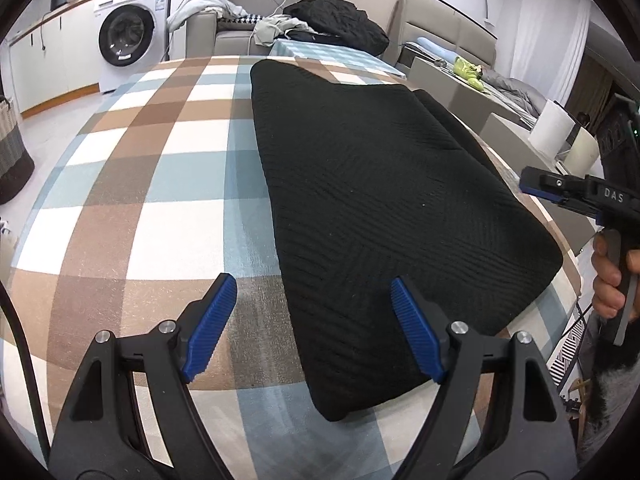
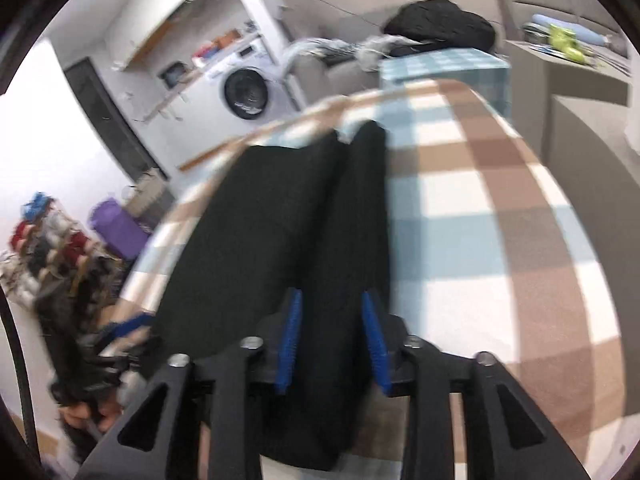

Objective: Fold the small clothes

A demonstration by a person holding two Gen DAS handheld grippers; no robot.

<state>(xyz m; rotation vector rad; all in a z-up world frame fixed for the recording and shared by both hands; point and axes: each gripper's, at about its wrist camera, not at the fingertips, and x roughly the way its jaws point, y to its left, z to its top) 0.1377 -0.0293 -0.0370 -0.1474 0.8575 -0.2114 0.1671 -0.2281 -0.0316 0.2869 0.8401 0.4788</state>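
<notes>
Left tool (image 1: pixel 312 328) first: through its own camera I see the blue pads spread wide with nothing between them, hovering low over the tabletop (image 1: pixel 160 184). The black garment (image 1: pixel 380 208) lies flat on the checked cloth from about 12 o'clock down to 5 o'clock, folded into a long panel, its near corner just under my right-hand pad. At 3 o'clock the right tool (image 1: pixel 536 188) pokes in from the frame edge, a hand (image 1: pixel 612 276) wrapped around its grip.

From the right wrist view, blurred, the right tool (image 2: pixel 332 336) points down along the garment (image 2: pixel 280 220). Its pads stand partly apart over the black fabric; I judge they are not pinching it. A lengthwise fold runs up toward 12 o'clock.

I judge one fold is laid down and let go. Next I need both tools on the near edge, to pinch it and carry it toward the far end.
</notes>
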